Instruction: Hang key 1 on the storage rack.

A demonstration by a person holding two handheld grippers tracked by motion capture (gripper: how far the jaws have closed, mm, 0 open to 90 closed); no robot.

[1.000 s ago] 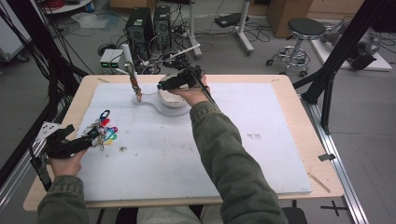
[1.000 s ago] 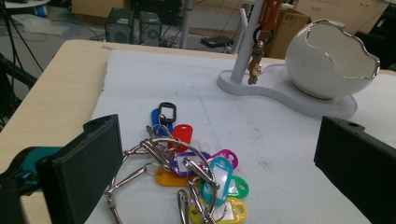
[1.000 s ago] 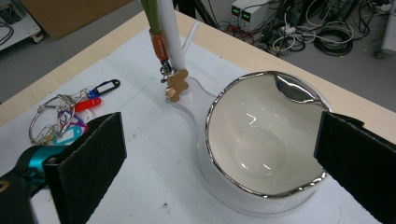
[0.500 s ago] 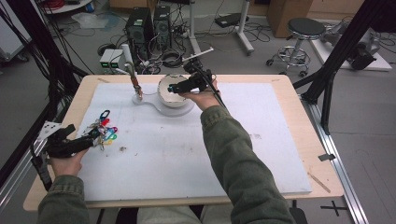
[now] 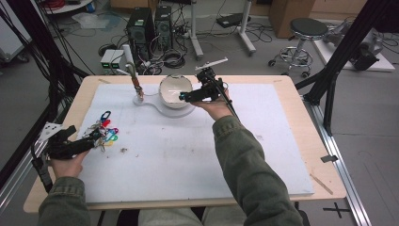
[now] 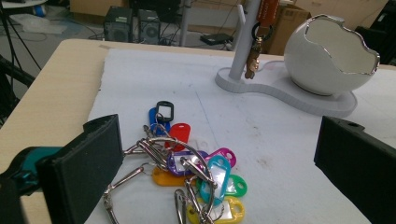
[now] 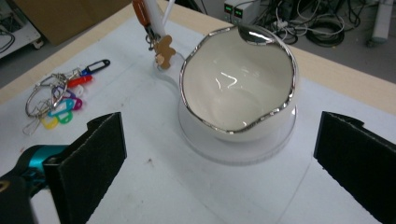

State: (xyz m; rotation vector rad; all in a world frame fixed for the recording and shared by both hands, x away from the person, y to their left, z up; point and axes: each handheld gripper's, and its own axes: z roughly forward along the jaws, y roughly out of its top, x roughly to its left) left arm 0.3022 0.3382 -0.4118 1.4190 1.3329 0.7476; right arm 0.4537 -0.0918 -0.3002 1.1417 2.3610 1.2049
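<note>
A bunch of keys with coloured tags (image 5: 104,132) (image 6: 187,172) lies on the white mat at the left. My left gripper (image 5: 90,142) (image 6: 219,140) stands open just before the bunch, one jaw on each side of it, holding nothing. At the far middle, a white egg-shaped bowl with a silver rim (image 5: 175,92) (image 7: 238,79) (image 6: 331,60) sits on a white stand. My right gripper (image 5: 184,98) (image 7: 222,135) is open at the bowl's right side and points at it, nothing between its jaws. The bowl looks empty inside.
The stand's upright post (image 5: 135,84) (image 6: 243,42) carries a hanging key fob (image 6: 254,56) (image 7: 163,51) left of the bowl. The white mat (image 5: 188,155) covers most of the wooden table (image 5: 306,122). Computers, cables and a stool stand on the floor beyond.
My right hand and gripper have drawn a little to the right, off the bowl's top, so the bowl's opening now shows. The left gripper and the keys have stayed put.
</note>
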